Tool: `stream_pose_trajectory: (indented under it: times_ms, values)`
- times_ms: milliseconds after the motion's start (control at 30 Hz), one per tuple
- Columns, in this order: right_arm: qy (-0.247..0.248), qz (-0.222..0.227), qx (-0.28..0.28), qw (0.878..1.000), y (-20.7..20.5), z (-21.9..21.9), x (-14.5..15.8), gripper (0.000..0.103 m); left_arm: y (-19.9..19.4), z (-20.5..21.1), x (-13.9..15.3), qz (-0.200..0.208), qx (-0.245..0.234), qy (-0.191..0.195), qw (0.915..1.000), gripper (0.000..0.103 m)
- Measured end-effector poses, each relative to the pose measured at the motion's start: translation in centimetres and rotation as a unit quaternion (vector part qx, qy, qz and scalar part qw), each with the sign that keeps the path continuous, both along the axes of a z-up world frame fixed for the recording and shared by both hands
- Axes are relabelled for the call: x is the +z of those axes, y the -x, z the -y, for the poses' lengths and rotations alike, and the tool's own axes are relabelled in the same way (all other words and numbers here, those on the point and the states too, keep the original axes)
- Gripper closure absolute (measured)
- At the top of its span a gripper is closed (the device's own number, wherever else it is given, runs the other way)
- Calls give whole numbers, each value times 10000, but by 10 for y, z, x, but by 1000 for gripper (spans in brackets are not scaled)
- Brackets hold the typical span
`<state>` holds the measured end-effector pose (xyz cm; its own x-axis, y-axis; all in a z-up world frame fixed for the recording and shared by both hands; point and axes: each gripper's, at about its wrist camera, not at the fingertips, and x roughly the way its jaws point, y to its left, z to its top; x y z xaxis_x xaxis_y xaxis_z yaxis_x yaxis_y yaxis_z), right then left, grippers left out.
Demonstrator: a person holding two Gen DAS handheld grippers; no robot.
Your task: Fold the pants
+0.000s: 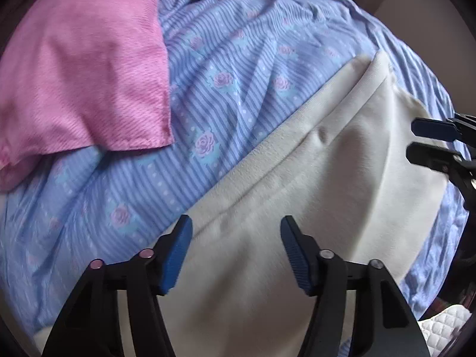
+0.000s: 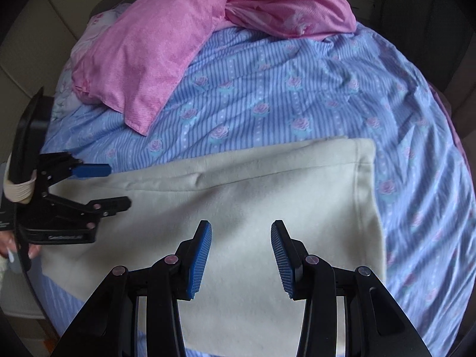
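The cream pants (image 1: 327, 178) lie folded flat as a long rectangle on the blue striped floral bedsheet (image 1: 232, 59). They also show in the right wrist view (image 2: 253, 184), with a hemmed edge at the right. My left gripper (image 1: 236, 223) is open and empty, just above the pants; it also shows at the left of the right wrist view (image 2: 116, 186), jaws apart over the pants' left end. My right gripper (image 2: 241, 226) is open and empty above the pants' middle; it shows at the right edge of the left wrist view (image 1: 416, 138).
A pink pillow (image 1: 80, 68) lies on the sheet behind the pants, also in the right wrist view (image 2: 148, 56). A crumpled pink blanket (image 2: 285, 6) lies at the far end of the bed. The bedsheet (image 2: 297, 95) is wrinkled.
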<state>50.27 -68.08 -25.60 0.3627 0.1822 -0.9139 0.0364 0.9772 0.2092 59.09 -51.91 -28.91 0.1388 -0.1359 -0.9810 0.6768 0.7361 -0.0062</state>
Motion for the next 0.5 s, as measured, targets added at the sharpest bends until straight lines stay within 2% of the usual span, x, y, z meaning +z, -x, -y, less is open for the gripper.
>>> stream_pose_trajectory:
  times_ms: [133, 200, 233, 300, 400, 500]
  values:
    - [-55, -27, -43, 10000, 1, -5, -7, 60, -5, 7, -14, -70, -108, -59, 9999, 49]
    - [-36, -59, -77, 9999, 2, -5, -10, 60, -6, 11, -21, -136, -141, -100, 9998, 62]
    - [-34, -68, -90, 9999, 2, -5, -10, 60, -5, 12, -25, -155, -158, -123, 9997, 64]
    - [-38, -96, -133, 9999, 1, -2, -12, 60, -2, 13, -26, -109, -172, -122, 9997, 86]
    - [-45, -100, -215, 9997, -1, 4, -13, 60, 2, 11, -19, 16, -138, -51, 9999, 92]
    - [-74, -80, -317, 9994, 0, 12, -12, 60, 4, 6, -3, 248, 68, 69, 9996, 94]
